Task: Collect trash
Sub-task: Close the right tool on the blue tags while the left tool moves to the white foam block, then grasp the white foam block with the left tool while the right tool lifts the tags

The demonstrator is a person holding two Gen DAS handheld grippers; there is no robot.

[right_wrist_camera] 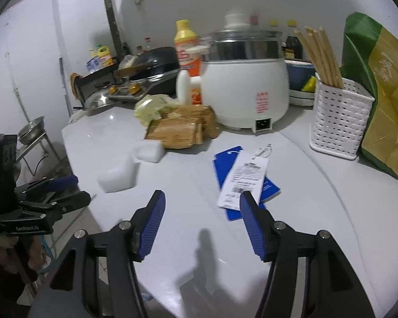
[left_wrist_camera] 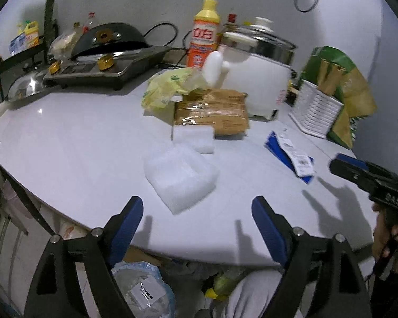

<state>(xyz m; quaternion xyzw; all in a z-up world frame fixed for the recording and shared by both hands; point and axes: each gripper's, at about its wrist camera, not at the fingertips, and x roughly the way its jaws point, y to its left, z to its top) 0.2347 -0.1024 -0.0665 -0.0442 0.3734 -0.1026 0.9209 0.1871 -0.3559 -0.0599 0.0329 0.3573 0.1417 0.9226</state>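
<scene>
Two grippers hang over the near side of a white countertop (left_wrist_camera: 74,143), whose rounded front edge runs just behind the left gripper (left_wrist_camera: 197,225); below that edge a plastic-lined trash bin (left_wrist_camera: 143,288) sits on the floor. Most of the front half of the counter is bare, while the back is crowded by a white electric pot (right_wrist_camera: 245,90), an orange detergent bottle (left_wrist_camera: 204,35), a stove (left_wrist_camera: 98,65), a white chopstick basket (right_wrist_camera: 339,122) and a green and gold bag (right_wrist_camera: 379,100). The left gripper's jaws stand wide apart with nothing between them, its blue pads clear of the surface. Just ahead of it lies a white foam pad (left_wrist_camera: 180,176), with a smaller foam block (left_wrist_camera: 193,137) behind that, touching a brown wrapped packet (left_wrist_camera: 212,115) and near a crumpled yellow bag (left_wrist_camera: 167,87). The right gripper (right_wrist_camera: 201,212) is also open and empty, about half spread. Its right finger overlaps the near corner of blue cards with a white printed tag (right_wrist_camera: 245,179) lying flat on the counter, though contact cannot be judged.
</scene>
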